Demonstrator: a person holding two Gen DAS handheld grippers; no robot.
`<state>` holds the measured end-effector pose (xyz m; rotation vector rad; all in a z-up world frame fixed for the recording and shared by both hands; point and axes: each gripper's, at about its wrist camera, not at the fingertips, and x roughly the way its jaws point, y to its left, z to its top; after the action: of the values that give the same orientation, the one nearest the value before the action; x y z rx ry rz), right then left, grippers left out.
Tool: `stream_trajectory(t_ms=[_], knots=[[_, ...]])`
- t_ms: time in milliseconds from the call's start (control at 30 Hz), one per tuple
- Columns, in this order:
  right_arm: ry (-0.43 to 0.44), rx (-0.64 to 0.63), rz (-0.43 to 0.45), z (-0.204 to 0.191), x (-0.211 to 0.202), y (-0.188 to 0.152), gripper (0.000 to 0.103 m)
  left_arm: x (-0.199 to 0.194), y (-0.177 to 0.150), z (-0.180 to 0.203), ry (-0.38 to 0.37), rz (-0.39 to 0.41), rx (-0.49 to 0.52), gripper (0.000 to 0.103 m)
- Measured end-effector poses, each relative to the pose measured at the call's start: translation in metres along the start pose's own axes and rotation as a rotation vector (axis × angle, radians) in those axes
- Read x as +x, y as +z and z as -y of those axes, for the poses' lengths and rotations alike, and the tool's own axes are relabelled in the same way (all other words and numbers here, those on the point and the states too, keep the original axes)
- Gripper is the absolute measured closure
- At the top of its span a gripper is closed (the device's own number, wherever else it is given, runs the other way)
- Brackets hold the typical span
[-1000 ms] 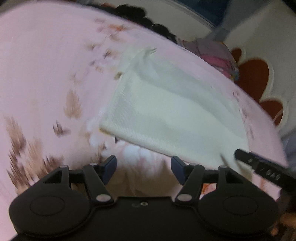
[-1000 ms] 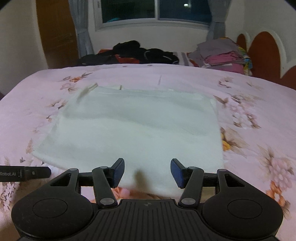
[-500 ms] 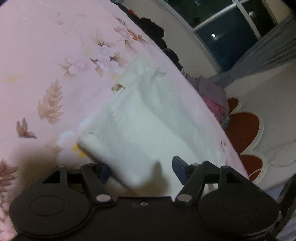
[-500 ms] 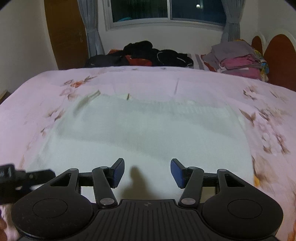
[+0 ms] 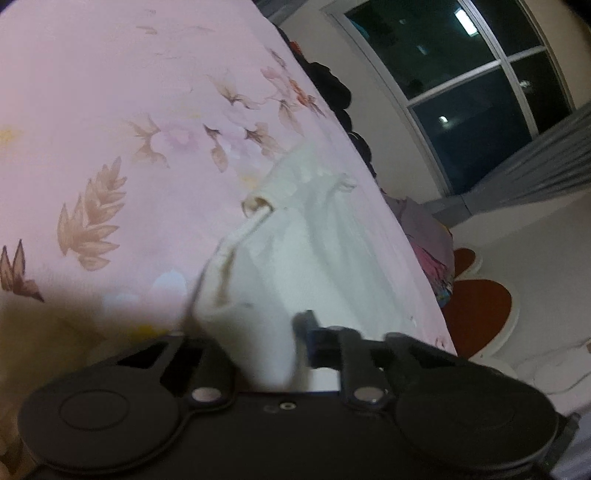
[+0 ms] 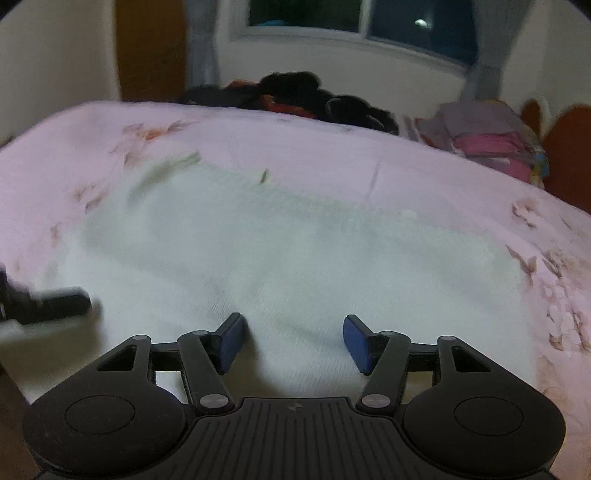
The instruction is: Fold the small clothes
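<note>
A white ribbed garment (image 6: 277,251) lies spread flat on the pink floral bed sheet (image 6: 258,140). My left gripper (image 5: 258,328) has its jaws closing on the garment's near corner (image 5: 251,321). The cloth is bunched between the pads and hides the left one. The edge running away from that corner is raised and creased (image 5: 314,236). My right gripper (image 6: 293,328) hovers low over the garment's near edge, and its jaws are opening. The cloth lies under them, and the pads do not press on it. The left gripper's finger (image 6: 55,302) shows at the garment's left edge in the right wrist view.
A heap of dark clothes (image 6: 295,92) lies at the bed's far side below the window (image 6: 369,33). A folded stack of pink and grey clothes (image 6: 487,136) sits at the far right beside the red headboard (image 6: 569,147).
My left gripper rolled, came down onto the garment's corner and closed on it, bunching the cloth. My right gripper moved forward and lower over the near edge, its jaws slightly wider.
</note>
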<state>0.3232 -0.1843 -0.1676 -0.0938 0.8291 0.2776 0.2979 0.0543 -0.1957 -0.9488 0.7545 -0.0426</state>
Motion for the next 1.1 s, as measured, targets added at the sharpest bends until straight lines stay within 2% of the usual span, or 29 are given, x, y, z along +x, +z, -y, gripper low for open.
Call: stream_trajectory(t_ms=[367,500,733,833,933,1000,1100], knots=[[0.056,0.151,0.019,0.024,-0.02,0.003,0.043,-0.016,-0.002,0.029,-0.008,0.071,0.134,0.096],[0.085,0.206,0.041,0.037,-0.033,0.002,0.043,-0.019,-0.005,0.051,-0.014,0.089,0.213,0.096],[0.047,0.276,0.065,0.066,-0.057,-0.007,0.043,-0.016,-0.019,0.107,-0.084,0.083,0.409,0.096],[0.024,0.322,0.076,0.086,-0.069,-0.015,0.043,-0.009,-0.037,0.135,-0.135,0.051,0.524,0.096],[0.004,0.379,0.085,0.108,-0.081,-0.025,0.043,0.003,-0.063,0.158,-0.189,-0.014,0.625,0.096],[-0.012,0.413,0.09,0.122,-0.09,-0.032,0.043,0.009,-0.084,0.169,-0.221,-0.066,0.69,0.096],[-0.054,0.449,0.094,0.143,-0.102,-0.044,0.043,0.024,-0.121,0.176,-0.226,-0.166,0.79,0.096]])
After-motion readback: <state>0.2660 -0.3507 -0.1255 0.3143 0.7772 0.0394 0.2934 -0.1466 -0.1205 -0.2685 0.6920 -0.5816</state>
